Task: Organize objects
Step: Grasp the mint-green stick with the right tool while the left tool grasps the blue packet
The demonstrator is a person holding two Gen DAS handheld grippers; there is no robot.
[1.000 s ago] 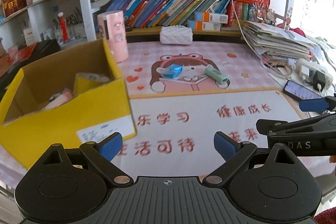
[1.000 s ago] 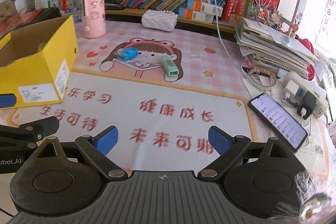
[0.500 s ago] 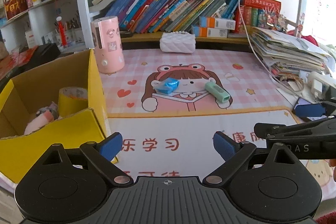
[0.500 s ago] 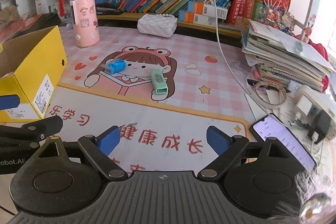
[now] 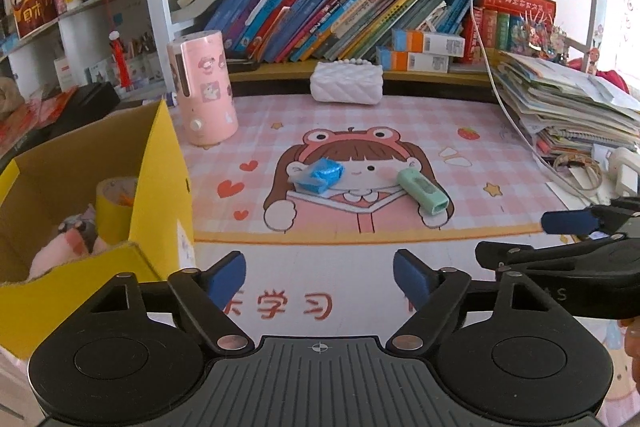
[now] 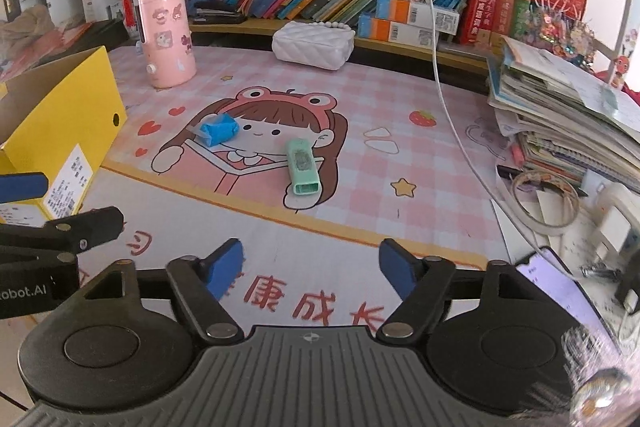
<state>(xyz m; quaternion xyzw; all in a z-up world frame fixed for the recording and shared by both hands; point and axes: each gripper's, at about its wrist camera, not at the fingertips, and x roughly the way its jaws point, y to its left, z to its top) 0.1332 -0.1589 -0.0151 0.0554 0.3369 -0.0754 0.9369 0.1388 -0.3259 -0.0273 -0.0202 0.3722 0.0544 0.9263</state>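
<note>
Two grippers, left (image 5: 319, 277) and right (image 6: 311, 267), jaws just narrowed yet parted and empty, nearing blue packet (image 5: 318, 174) and green case (image 6: 303, 167) on the pink mat (image 6: 400, 155); next, presumably, grasps, then yellow box (image 5: 160, 163).

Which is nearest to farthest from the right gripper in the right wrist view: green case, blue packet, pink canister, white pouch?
From the right gripper:
1. Green case, straight ahead on the mat.
2. Blue packet, ahead, to the left.
3. Pink canister, far left, standing upright.
4. White pouch, at the back by the shelf; close to the canister's range, hard to separate.
</note>
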